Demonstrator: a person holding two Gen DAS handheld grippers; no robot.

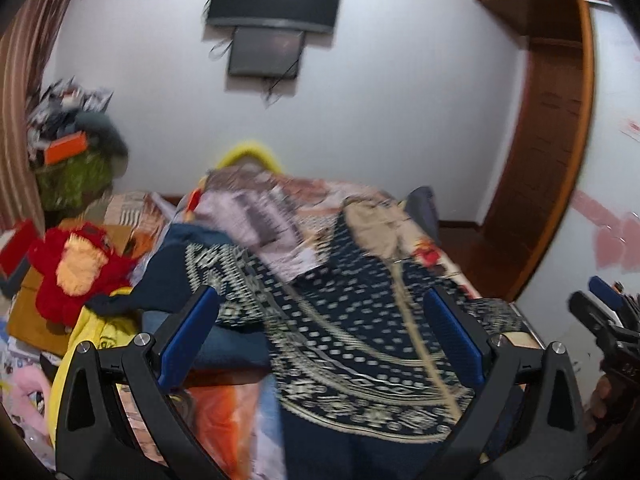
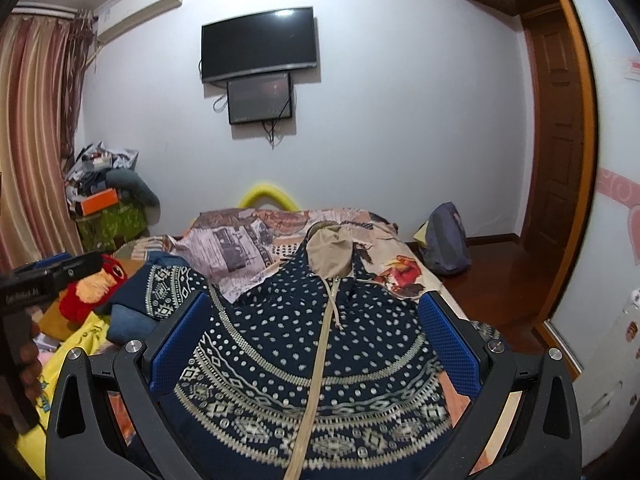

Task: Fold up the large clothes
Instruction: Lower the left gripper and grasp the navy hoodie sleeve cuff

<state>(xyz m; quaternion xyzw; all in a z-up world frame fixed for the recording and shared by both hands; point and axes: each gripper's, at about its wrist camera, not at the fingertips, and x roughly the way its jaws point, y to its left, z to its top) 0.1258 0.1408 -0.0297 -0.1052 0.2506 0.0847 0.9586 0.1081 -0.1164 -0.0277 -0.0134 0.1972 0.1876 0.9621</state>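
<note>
A large navy hoodie (image 2: pixel 312 364) with white dots, patterned bands, a beige zip and a beige-lined hood (image 2: pixel 332 252) lies spread front-up on the bed. It also shows in the left wrist view (image 1: pixel 352 332), blurred. My left gripper (image 1: pixel 320 300) is open and empty, hovering above the hoodie. My right gripper (image 2: pixel 316 304) is open and empty above the hoodie's lower half. The right gripper also shows at the right edge of the left wrist view (image 1: pixel 604 320), and the left gripper at the left edge of the right wrist view (image 2: pixel 48 276).
A patterned bedspread (image 2: pixel 240 248) covers the bed. A red plush toy (image 2: pixel 94 292), blue folded clothes (image 2: pixel 132 320) and a yellow garment (image 2: pixel 72 352) lie left. A backpack (image 2: pixel 446 240) sits on the wooden floor at right, by the door (image 2: pixel 556 140). A TV (image 2: pixel 258 44) hangs on the wall.
</note>
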